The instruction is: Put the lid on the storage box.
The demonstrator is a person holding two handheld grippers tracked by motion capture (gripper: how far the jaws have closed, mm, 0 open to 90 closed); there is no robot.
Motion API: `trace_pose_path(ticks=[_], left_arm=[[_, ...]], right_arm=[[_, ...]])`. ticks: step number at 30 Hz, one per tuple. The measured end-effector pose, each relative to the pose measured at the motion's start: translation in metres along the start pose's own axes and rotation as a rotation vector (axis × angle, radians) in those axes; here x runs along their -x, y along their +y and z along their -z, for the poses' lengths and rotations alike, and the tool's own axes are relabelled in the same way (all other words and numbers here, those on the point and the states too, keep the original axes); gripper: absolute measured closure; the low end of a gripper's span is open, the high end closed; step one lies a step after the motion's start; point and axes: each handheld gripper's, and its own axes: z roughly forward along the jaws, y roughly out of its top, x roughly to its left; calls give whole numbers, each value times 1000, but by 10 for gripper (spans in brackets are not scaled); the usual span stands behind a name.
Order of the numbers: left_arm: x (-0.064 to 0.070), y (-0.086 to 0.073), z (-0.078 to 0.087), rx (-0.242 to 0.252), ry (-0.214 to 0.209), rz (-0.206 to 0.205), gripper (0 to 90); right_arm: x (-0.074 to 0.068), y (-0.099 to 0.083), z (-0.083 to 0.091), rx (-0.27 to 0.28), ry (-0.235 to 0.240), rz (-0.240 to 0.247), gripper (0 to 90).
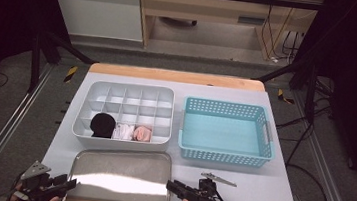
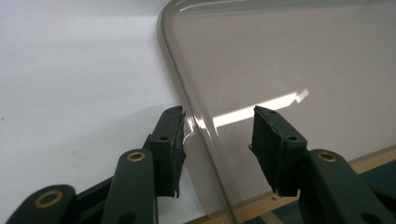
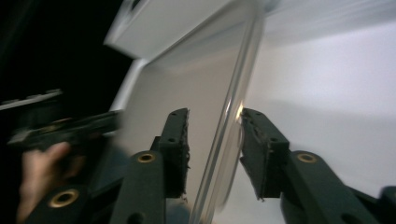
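Tray point(image 1: 121, 172) sits at the near edge of the worktop point(image 1: 267, 190), shiny metal, long axis running left-right, between our two hands. Left tongs point(image 1: 71, 185) at its near-left corner, right tongs point(image 1: 171, 186) at its right rim, both pointing inward at it.

Left gripper view: jaws spread, tray rim point(image 2: 187, 112) running up between them, one pad over the white surface outside, the other over the tray floor. Not closed on it yet.

Right gripper view: same picture mirrored, jaws spread and straddling the right rim point(image 3: 233, 116), blurry, so contact can't be confirmed. Other hand point(image 3: 39, 163) visible across the tray.

Our read: both sides are lined up for a two-handed pinch on opposite short ends; neither hand is clearly closer. Close on the rims evenly or the tray will skew.

Beyond the tray: white divided organiser point(image 1: 91, 102) with a black roll point(image 1: 103, 125), a white one point(image 1: 124, 132) and a pink one point(image 1: 142, 134) in its front row. Blue basket point(image 1: 225, 156) to its right, empty. Farther back, floor, cables point(image 1: 274, 35), wooden furniture.
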Motion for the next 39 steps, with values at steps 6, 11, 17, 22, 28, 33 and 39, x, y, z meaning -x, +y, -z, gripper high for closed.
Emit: trace_pose_path(ticks=[6,11,17,22,28,33,39], left_arm=[[-1,0,0,2,-5,6,529],[-2,0,0,3,-22,9,527],[-4,0,1,5,-60,9,457],[-4,1,-1,-4,-88,-2,420],[-5,2,-2,-7,-115,-7,441],[-5,1,3,23,-107,-15,479],[-2,5,11,92,-134,-31,514]], right_arm=[[-7,-3,-16,-80,-6,48,635],[-3,-5,-13,-122,-4,53,665],[-8,2,-11,-151,-22,97,688],[-14,7,-9,-169,-32,158,695],[-17,8,-8,-177,-52,191,691],[-17,7,-9,-174,-69,200,685],[-26,13,-1,-139,-82,229,678]])
